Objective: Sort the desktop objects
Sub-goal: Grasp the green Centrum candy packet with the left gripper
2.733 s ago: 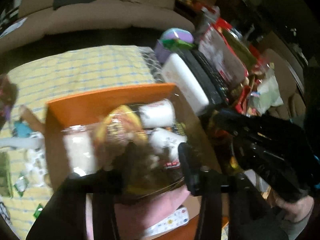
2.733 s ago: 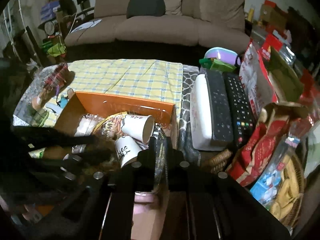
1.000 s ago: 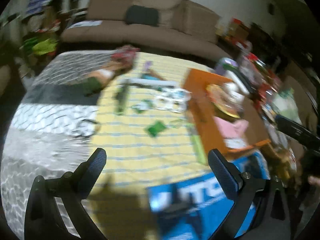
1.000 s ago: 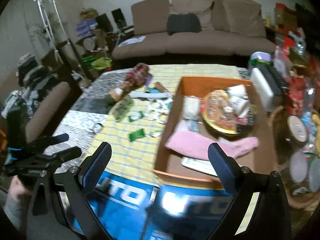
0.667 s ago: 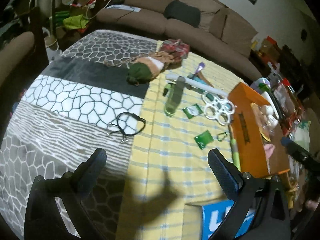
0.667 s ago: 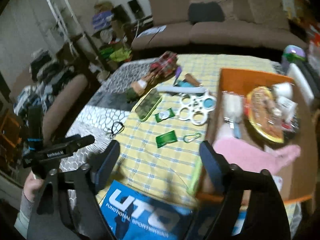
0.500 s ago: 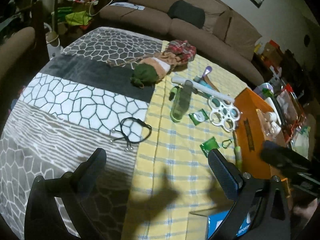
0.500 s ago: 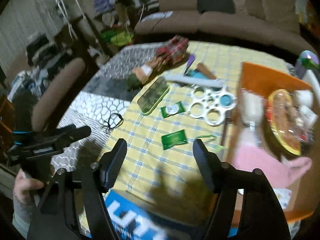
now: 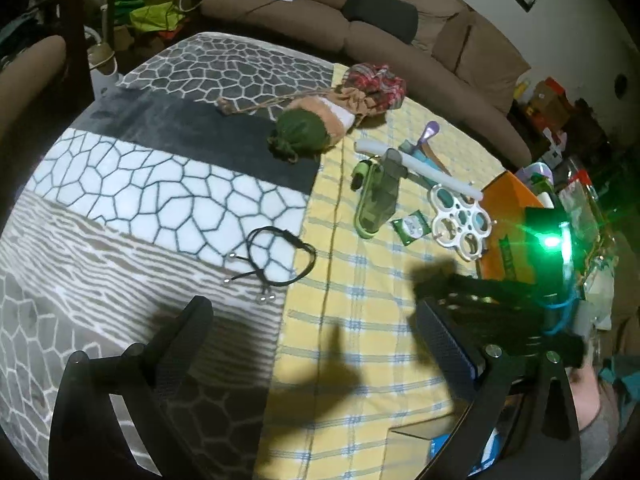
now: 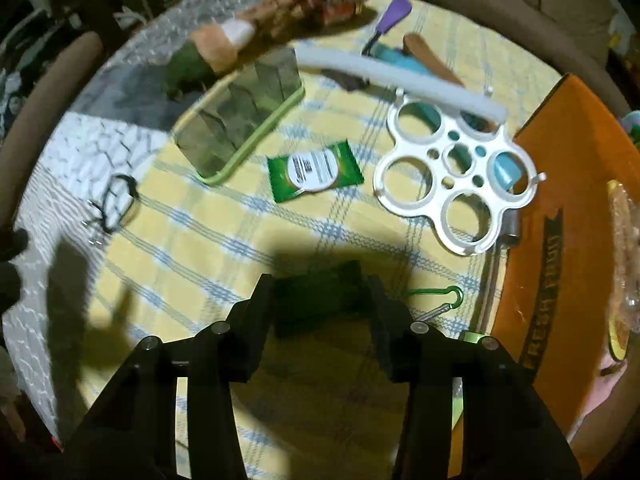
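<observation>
The right gripper [image 10: 320, 296] straddles a green sachet [image 10: 318, 300] lying just left of the orange box [image 10: 560, 208], jaws closing but not yet pressing. The left gripper [image 9: 312, 328] hangs wide, farther off.

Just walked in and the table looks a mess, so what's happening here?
A person is sorting clutter on a yellow checked cloth with a gripper in each hand. The right gripper points down over a green packet, its jaws closing with the packet between them. The left gripper hovers open and empty near a black cord bracelet. An orange box sits alongside.
</observation>
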Demonstrator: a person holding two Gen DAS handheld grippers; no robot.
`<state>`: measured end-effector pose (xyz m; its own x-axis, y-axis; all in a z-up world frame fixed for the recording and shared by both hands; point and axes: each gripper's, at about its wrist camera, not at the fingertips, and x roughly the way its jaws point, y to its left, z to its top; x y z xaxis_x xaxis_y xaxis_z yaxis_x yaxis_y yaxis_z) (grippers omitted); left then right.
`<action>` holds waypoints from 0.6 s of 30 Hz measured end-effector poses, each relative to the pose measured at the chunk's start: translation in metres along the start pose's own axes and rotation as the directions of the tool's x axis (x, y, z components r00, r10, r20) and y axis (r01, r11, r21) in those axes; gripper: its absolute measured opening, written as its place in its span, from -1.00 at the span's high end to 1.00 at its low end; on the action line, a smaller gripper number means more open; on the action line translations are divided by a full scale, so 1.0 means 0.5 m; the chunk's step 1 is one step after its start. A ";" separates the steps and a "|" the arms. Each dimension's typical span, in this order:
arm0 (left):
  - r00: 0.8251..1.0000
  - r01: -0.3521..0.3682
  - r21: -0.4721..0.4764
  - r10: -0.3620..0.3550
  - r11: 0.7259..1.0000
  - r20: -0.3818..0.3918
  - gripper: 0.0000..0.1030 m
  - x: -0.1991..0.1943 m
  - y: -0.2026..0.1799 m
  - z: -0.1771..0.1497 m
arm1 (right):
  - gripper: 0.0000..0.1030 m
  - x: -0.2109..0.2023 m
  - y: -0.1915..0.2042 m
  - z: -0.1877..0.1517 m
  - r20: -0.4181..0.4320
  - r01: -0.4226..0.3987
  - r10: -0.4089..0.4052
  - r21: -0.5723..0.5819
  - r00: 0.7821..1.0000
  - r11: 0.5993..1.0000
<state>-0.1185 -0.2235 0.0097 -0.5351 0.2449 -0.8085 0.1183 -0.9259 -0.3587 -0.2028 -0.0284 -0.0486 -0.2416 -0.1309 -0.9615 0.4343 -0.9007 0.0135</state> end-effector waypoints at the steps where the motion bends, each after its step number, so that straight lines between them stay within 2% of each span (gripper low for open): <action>1: 1.000 0.010 -0.001 -0.010 1.000 -0.001 -1.00 0.000 -0.005 0.001 | 0.10 0.003 -0.002 0.001 0.001 -0.001 0.001 -0.001 1.000 1.000; 4: 1.000 0.024 0.006 -0.024 1.000 -0.004 -1.00 0.002 -0.018 0.000 | 0.06 0.005 -0.007 0.004 0.002 0.002 -0.002 0.007 1.000 1.000; 6: 1.000 0.028 0.016 -0.027 0.999 -0.009 -1.00 0.004 -0.028 -0.003 | -0.20 0.007 -0.005 0.004 -0.001 0.010 -0.010 -0.002 1.000 1.000; 8: 0.999 0.029 0.025 -0.029 0.999 -0.014 -1.00 0.004 -0.035 -0.004 | -0.44 0.017 0.002 0.008 -0.020 -0.018 0.018 -0.010 1.000 1.000; 10: 0.999 0.033 0.028 -0.033 0.999 -0.014 -1.00 0.004 -0.039 -0.004 | -0.45 0.018 0.007 0.008 -0.011 -0.007 0.007 -0.027 1.000 1.000; 12: 0.999 0.034 0.027 -0.034 0.999 -0.013 -1.00 0.004 -0.039 -0.003 | -0.32 0.015 0.009 0.006 0.005 -0.001 0.001 -0.032 1.000 0.999; 13: 0.999 0.035 0.022 -0.035 0.999 -0.013 -1.00 0.004 -0.038 -0.003 | -0.06 0.009 0.010 0.006 0.018 0.001 -0.001 -0.040 1.000 0.999; 15: 0.999 0.038 0.013 -0.038 0.999 -0.013 -1.00 0.005 -0.034 -0.002 | 0.29 0.005 0.010 0.010 0.019 0.006 -0.005 -0.048 1.000 0.999; 18: 0.999 0.046 0.000 -0.046 0.999 -0.016 -1.00 0.007 -0.030 0.000 | 0.42 -0.005 0.008 0.008 0.014 -0.002 0.003 -0.065 1.000 0.998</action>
<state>-0.1222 -0.2087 0.0124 -0.5269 0.2917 -0.7983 0.0934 -0.9137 -0.3955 -0.2038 -0.0333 -0.0450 -0.2522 -0.1396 -0.9576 0.4902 -0.8716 -0.0020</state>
